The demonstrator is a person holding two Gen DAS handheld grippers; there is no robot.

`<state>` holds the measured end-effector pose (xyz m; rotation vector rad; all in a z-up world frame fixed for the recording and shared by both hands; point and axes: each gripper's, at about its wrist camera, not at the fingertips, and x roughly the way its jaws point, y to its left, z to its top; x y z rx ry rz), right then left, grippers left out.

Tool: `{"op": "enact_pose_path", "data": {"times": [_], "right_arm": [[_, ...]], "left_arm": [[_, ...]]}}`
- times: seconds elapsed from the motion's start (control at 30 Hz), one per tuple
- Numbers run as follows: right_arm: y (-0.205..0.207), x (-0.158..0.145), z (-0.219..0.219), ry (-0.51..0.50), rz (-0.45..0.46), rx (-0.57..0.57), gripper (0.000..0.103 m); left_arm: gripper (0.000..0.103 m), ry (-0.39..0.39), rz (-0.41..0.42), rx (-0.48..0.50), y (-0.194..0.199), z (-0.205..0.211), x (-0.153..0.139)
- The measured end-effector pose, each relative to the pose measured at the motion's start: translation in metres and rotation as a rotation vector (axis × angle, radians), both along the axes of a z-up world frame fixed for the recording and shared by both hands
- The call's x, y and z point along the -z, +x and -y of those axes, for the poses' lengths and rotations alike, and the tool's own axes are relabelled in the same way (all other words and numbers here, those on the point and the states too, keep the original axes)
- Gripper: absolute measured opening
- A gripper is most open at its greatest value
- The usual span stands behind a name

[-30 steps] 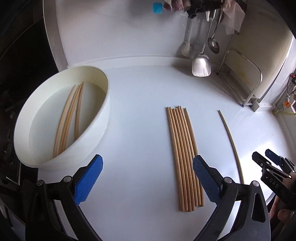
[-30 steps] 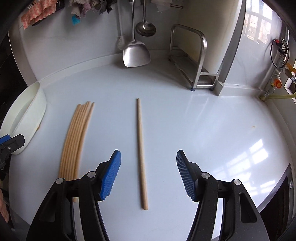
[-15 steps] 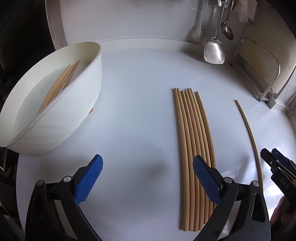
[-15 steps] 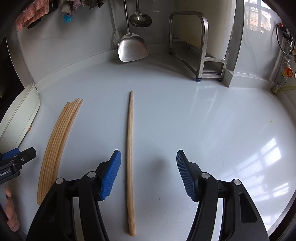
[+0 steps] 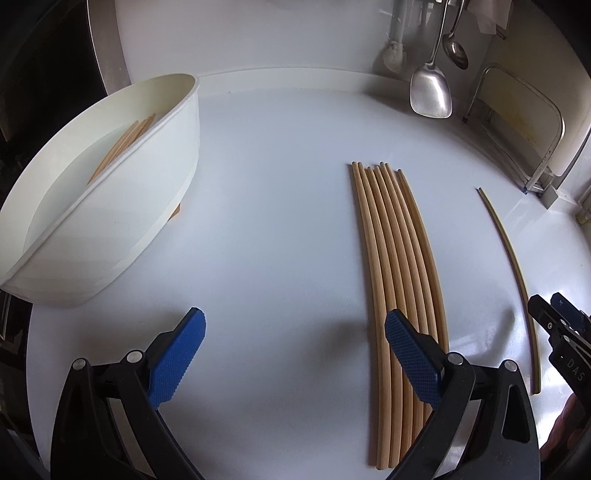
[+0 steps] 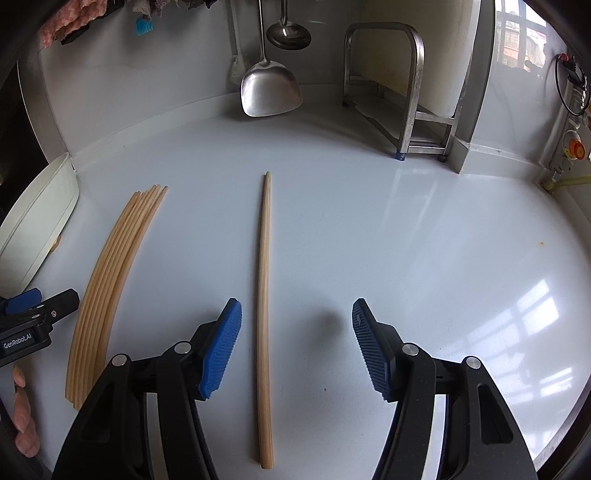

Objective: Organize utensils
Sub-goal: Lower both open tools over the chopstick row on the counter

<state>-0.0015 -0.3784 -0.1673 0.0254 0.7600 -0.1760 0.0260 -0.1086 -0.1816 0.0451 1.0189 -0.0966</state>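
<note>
Several wooden chopsticks lie side by side as a row on the white counter. One single chopstick lies apart to their right. More chopsticks rest inside a white basin at the left. My left gripper is open just above the counter; its right pad overlaps the row's near part. My right gripper is open and empty, with the single chopstick passing between its pads close to the left one.
A metal spatula and a ladle hang on the back wall. A steel rack stands at the back right. A person's fingers show at the left edge of the right wrist view.
Both grippers have come down closer to the counter, so the chopsticks look larger and nearer. The single chopstick now sits between the right gripper's pads. Both stayed open.
</note>
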Motion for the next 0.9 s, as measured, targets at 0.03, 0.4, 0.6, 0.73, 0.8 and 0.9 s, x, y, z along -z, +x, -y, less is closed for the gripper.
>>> {"op": "enact_pose_path", "data": {"times": [0.03,0.4,0.6,0.73,0.8,0.9], "right_arm": [[0.000,0.000,0.000,-0.005,0.001,0.000,0.060],[0.002,0.002,0.005,-0.014,0.002,0.012,0.060],[0.002,0.004,0.002,-0.039,-0.003,-0.002,0.060],[0.003,0.005,0.004,-0.052,-0.006,0.008,0.059],[0.004,0.006,0.004,-0.055,-0.010,0.006,0.059],[0.005,0.005,0.002,-0.064,-0.009,-0.011,0.056]], "left_arm": [[0.097,0.004,-0.004,0.002,0.001,0.001,0.002],[0.096,0.025,-0.018,0.002,0.005,0.003,0.006],[0.096,0.023,-0.020,-0.016,0.012,0.001,0.005],[0.097,0.028,-0.017,-0.025,0.015,0.001,0.004],[0.097,0.027,-0.018,-0.030,0.016,-0.001,0.004],[0.097,0.028,-0.017,-0.035,0.018,-0.001,0.003]]}}
